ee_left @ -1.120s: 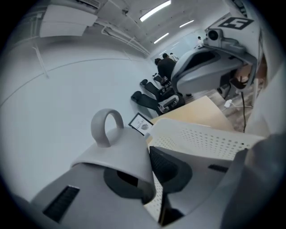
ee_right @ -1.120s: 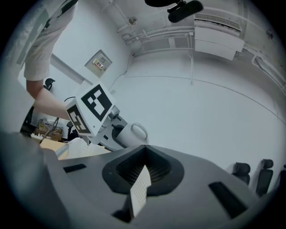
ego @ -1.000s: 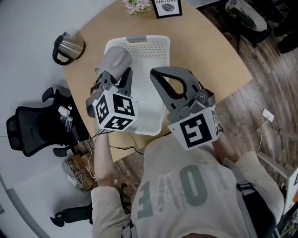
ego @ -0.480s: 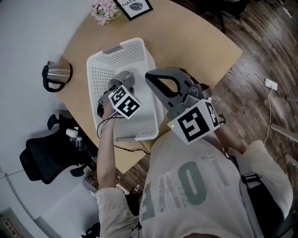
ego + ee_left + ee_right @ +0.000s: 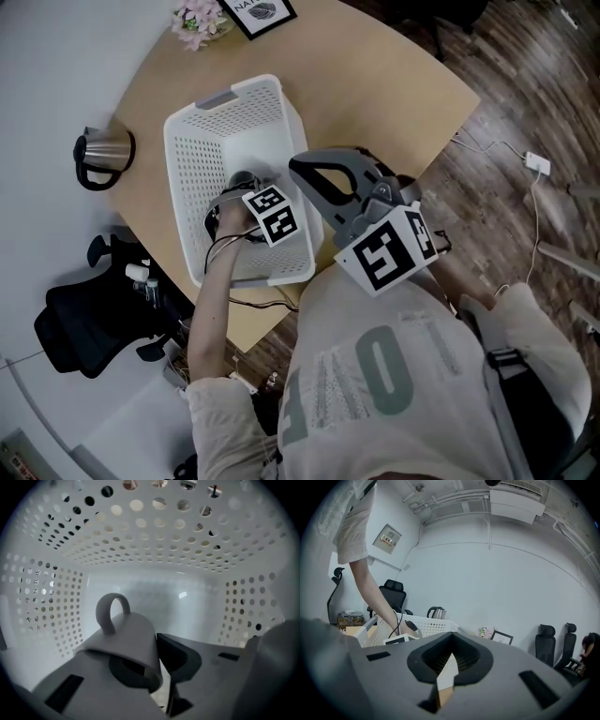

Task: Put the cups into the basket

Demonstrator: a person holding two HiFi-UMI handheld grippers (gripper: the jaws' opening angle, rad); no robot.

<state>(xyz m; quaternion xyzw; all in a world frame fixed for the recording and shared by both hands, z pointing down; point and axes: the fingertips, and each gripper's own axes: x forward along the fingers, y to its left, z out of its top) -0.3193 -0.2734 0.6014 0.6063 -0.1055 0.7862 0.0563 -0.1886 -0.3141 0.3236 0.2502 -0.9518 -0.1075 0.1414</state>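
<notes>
so the left claw (image 5: 154, 660) is reached way down inside the white perforated basket (image 5: 183, 169), clamped on the grey cup (image 5: 126, 634); in the left gripper view the right jaw's dark pad presses on the outside of the cup wall and the other jaw runs under and into the cup's mouth, so it's pinching the wall near the rim; the cup is tipped over with its mouth towards the camera and its loop handle sticking up; it's low in the basket, with holed walls all around it, but I can't tell if it actually touches the bottom

from the head view the basket sits in the upper left half of the frame on the tan rounded surface (image 5: 375, 84), and the left arm drops into it from the lower edge

the right claw (image 5: 449, 665) is clenched with nothing in it, the pads meeting in a thin seam; it hangs just right of the basket's near corner, around the middle of the head view

other stuff: a metal kettle (image 5: 101, 155) at the left edge of the surface, just beside the basket; flowers (image 5: 199, 17) and a framed picture (image 5: 261, 9) at the top of the frame; a black office chair (image 5: 75, 319) at lower left; wood floor (image 5: 525, 84) on the right
</notes>
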